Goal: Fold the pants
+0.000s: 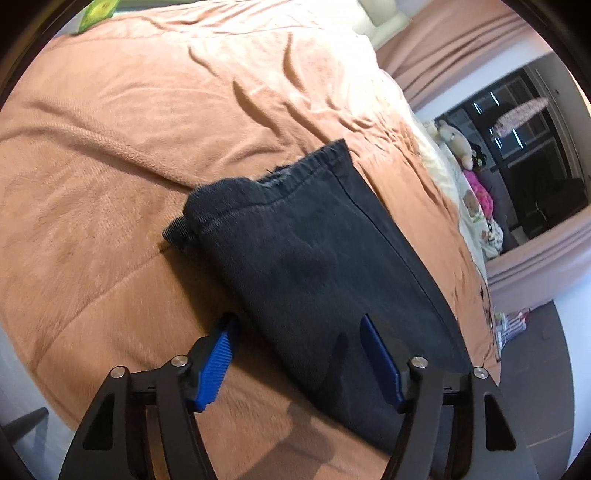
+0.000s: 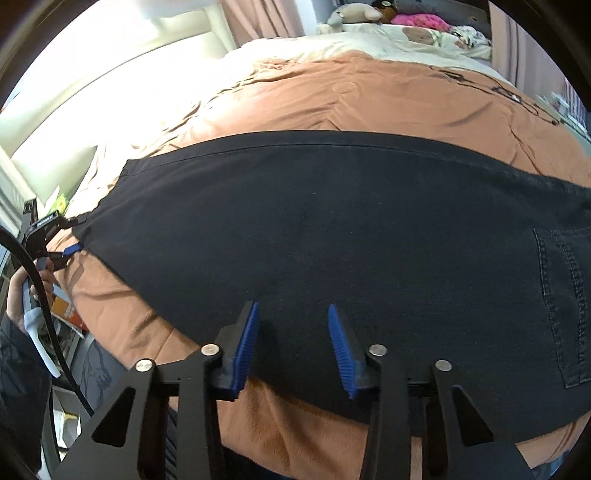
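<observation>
- Nearest to the left wrist camera is the left gripper (image 1: pixel 299 328); its two blue pads (image 1: pixel 216 360) stand apart, with a wide gap between them.
- The black pants (image 1: pixel 314 266) lie flat on the orange blanket (image 1: pixel 110 166) that covers the bed.
- In the left wrist view the leg end of the pants lies between and under the two fingers. One pad is just beside the near edge of the cloth, above the blanket, and the other pad is over the cloth. The pads do not press on the cloth.
- The hem (image 1: pixel 295 177) is farther from this camera, and one corner of it is turned over and rumpled.
- Nearest to the right wrist camera is the right gripper (image 2: pixel 291 314); its blue pads (image 2: pixel 245 350) stand apart with a narrower gap, and nothing is clamped between them.
- Both pads of the right gripper are over the near edge of the pants (image 2: pixel 332 229), in the middle part of the leg. I cannot tell if the tips touch the cloth.
- A back pocket (image 2: pixel 565 306) with light stitching shows at the right side of this view.
- At the far left of the right wrist view a hand (image 2: pixel 22 291) holds the left gripper (image 2: pixel 68 236) at the leg end of the pants.
- Soft toys (image 2: pixel 354 14) lie at the far end of the bed.
</observation>
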Demonstrator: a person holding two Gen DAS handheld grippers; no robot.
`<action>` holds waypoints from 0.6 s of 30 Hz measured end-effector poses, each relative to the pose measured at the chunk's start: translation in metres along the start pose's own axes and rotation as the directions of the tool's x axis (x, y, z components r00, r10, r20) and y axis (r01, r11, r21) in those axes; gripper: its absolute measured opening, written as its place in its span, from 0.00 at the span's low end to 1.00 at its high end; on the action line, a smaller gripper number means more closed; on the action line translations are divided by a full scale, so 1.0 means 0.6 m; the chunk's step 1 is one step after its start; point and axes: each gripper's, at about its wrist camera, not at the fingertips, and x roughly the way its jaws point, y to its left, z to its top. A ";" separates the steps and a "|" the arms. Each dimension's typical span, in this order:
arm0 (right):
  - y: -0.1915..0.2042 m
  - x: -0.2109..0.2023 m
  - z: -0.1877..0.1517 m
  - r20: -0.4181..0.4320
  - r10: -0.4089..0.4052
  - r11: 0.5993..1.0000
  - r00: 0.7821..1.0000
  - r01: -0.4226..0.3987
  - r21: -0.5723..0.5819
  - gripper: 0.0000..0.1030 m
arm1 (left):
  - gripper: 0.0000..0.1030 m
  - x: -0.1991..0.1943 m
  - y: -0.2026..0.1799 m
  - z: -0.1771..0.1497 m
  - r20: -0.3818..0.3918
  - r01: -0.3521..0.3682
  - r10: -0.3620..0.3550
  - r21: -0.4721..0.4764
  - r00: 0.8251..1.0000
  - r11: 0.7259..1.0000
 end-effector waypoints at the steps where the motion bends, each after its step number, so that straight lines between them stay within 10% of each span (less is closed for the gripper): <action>1: 0.000 0.002 0.003 0.004 -0.007 1.000 1.000 0.007 0.005 0.34 | 0.64 0.003 0.004 0.004 0.003 0.005 -0.005 -0.011 1.000 1.000; 6: 0.002 0.014 0.008 0.016 -0.012 1.000 1.000 0.012 0.023 0.27 | 0.52 0.008 0.016 0.020 0.022 0.023 -0.022 -0.051 1.000 0.998; 12: 0.021 0.043 -0.022 -0.075 0.002 0.999 0.997 0.000 0.032 0.13 | 0.08 0.013 0.026 0.021 0.013 0.039 -0.038 -0.088 0.999 0.995; 18: 0.033 0.054 -0.012 -0.109 -0.003 1.000 0.994 0.005 0.012 0.07 | 0.04 -0.013 0.005 0.031 0.069 0.065 -0.060 -0.066 0.996 0.996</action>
